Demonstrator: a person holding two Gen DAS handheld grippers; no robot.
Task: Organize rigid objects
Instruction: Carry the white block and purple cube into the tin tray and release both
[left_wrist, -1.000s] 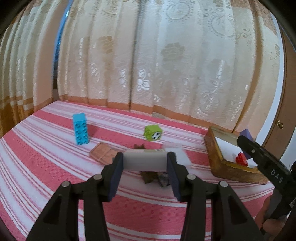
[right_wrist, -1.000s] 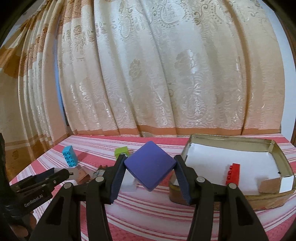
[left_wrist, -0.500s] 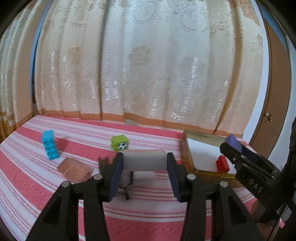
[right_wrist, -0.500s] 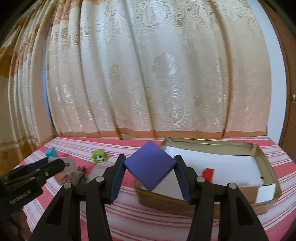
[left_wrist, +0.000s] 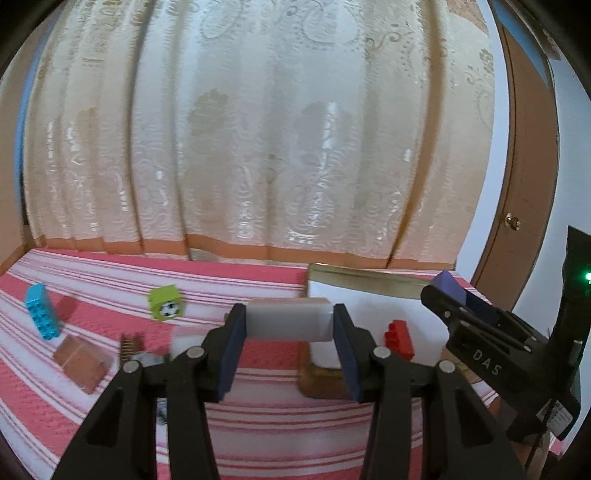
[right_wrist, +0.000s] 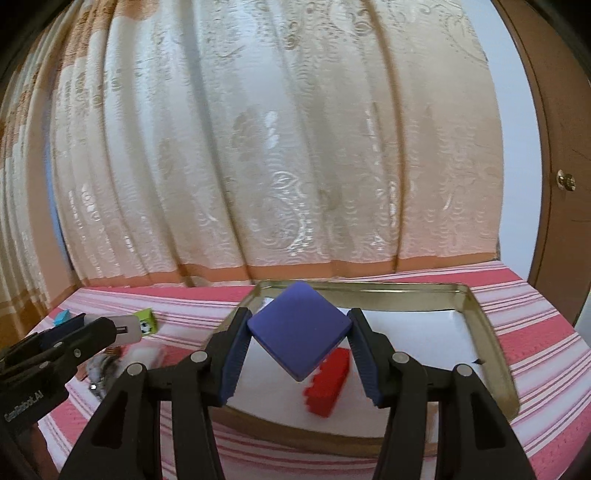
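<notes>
Both grippers loaded by the tin

The right gripper (right_wrist: 299, 341) clamps a blue tile (right_wrist: 298, 329) above the tin (right_wrist: 491, 354), where a red brick (right_wrist: 330, 384) lies; the left gripper (left_wrist: 289, 326) pinches a white block (left_wrist: 288, 320) just left of it.

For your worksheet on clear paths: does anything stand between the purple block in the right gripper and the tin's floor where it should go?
Nothing visible blocks it. The purple block, in the right gripper, hangs above the tin; the red brick lies just right below it, bare white floor elsewhere.
</notes>
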